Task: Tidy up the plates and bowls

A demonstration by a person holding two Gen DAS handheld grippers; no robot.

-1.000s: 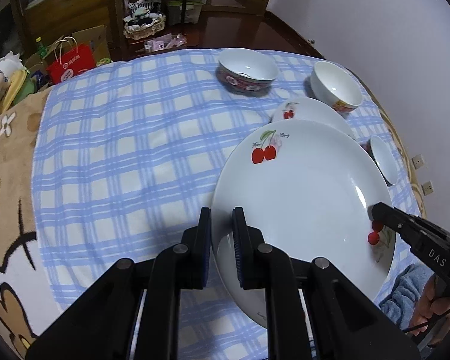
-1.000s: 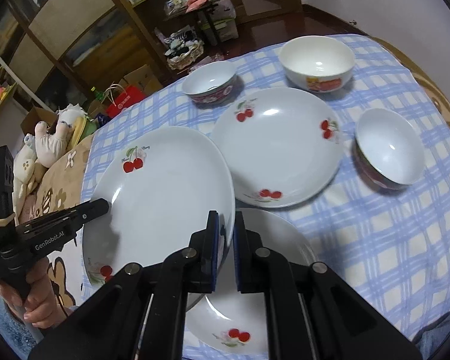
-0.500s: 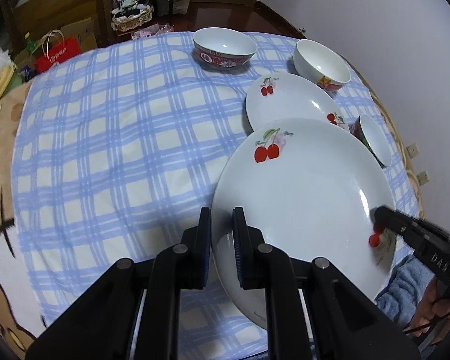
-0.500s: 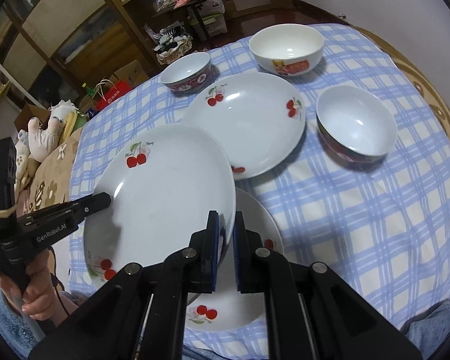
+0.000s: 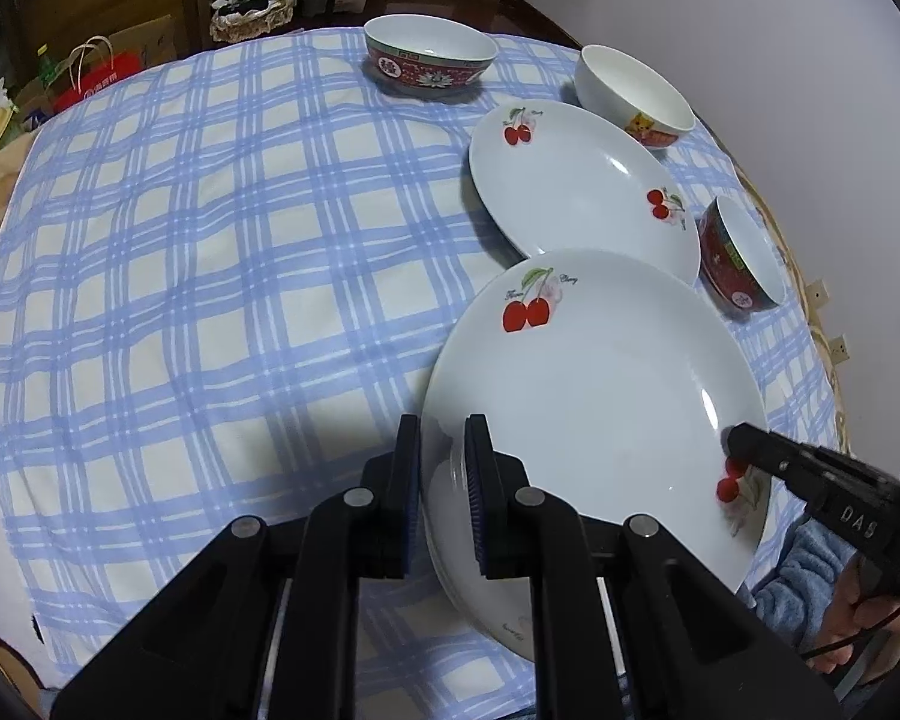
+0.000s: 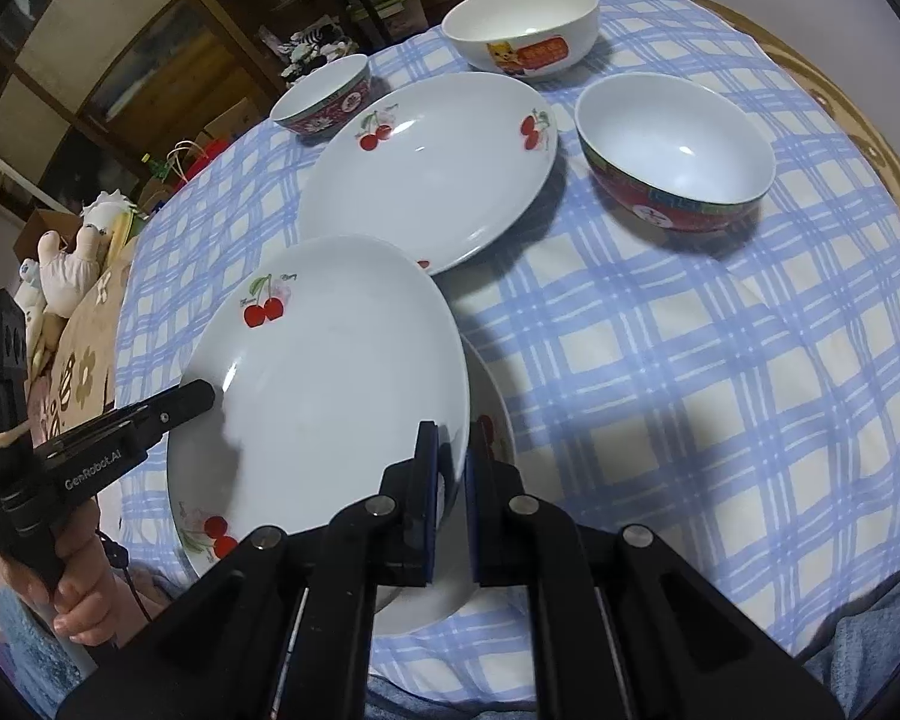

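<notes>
- Your left gripper (image 5: 442, 468) was pinching the near-left rim of the cherry plate (image 5: 594, 396), fingers nearly together on the edge.
- Your right gripper (image 6: 451, 468) was clamped on the opposite rim of that same plate, so you held it between both hands, tilted.
- Directly beneath it, close under your right gripper, lay a lower plate (image 6: 492, 420), mostly covered by the one you held.
- Just beyond the held plate, ahead of both grippers, sat a second cherry plate (image 6: 432, 180) flat on the checked cloth of the table (image 6: 690, 390); the two rims looked nearly touching.
- Ahead and to the right of your right gripper stood a red-sided bowl (image 6: 675, 159), well apart from the held plate.
- Farther ahead stood a white bowl (image 6: 522, 24) with a cartoon label, and left of it a red patterned bowl (image 6: 324, 96).
- Left of your left gripper the cloth lay bare.
</notes>
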